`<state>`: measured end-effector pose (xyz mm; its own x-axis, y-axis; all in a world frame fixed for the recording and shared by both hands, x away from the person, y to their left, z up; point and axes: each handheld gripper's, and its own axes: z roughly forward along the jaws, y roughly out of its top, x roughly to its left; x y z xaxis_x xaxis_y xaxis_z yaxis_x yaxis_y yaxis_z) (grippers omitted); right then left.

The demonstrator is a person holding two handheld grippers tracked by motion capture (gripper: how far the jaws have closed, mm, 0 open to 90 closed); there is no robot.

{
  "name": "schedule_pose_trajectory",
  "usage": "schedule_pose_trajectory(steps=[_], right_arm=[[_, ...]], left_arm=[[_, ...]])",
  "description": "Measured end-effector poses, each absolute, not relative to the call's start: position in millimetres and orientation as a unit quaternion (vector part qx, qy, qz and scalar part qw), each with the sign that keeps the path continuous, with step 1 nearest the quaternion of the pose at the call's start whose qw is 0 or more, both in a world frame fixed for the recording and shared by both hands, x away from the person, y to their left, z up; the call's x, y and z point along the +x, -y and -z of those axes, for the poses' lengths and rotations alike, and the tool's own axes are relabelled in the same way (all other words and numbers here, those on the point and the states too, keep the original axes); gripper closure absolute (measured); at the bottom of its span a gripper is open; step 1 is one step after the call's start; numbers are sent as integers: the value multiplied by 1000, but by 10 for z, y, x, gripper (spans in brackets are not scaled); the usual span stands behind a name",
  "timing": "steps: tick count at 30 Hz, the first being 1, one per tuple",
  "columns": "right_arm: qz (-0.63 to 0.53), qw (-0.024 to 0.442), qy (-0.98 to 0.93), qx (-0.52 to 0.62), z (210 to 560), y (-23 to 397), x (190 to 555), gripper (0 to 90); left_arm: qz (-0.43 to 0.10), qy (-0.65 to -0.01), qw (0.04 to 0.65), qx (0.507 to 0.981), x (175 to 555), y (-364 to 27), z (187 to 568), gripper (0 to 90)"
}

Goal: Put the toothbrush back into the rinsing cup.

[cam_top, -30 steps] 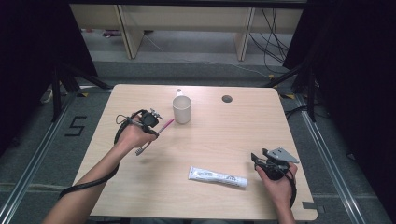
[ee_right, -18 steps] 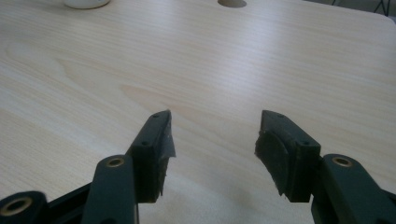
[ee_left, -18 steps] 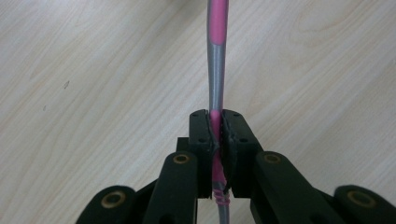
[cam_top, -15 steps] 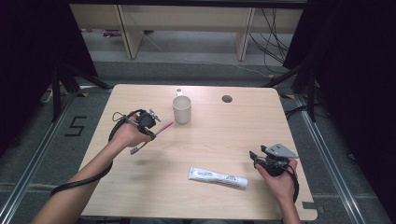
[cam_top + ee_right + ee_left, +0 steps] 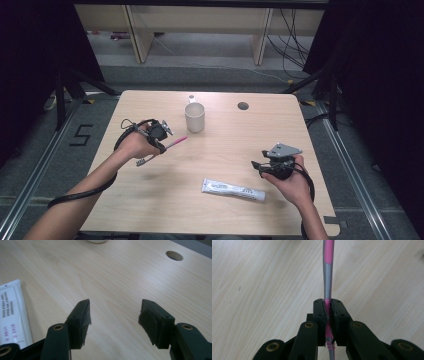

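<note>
High view overlooks table (image 5: 165, 200), gripper views close, low, sharing tabletop.

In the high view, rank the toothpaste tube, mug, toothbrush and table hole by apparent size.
1. Toothpaste tube and toothbrush: similar length; the left tool hides part of the brush.
2. Mug.
3. Table hole, smallest.

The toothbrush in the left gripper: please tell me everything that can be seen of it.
The toothbrush is slim, with a pink and grey handle that looks like plastic. The left gripper is shut on it, its pads pressing the handle from both sides. In the high view it is held above the wooden table, slanting, its pink end pointing toward the white mug without touching it. The other end, which seems to carry the bristles, sticks out below the hand. Nothing else touches it.
</note>
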<state>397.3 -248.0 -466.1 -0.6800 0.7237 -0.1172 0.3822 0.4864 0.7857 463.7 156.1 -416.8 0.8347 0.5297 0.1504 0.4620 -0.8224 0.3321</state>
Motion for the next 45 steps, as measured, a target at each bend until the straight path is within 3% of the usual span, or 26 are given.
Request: schedule_pose_trajectory(steps=[15,45], right_arm=[[-365,165,-879,259,4558,1999,4061,401],[-373,119,-906,160,4434,1365,4161,389]], left_arm=[[-100,-217,138,961,4530,-1424,4144,826],[-76,-118,120,983,4302,-1112,4111,826]])
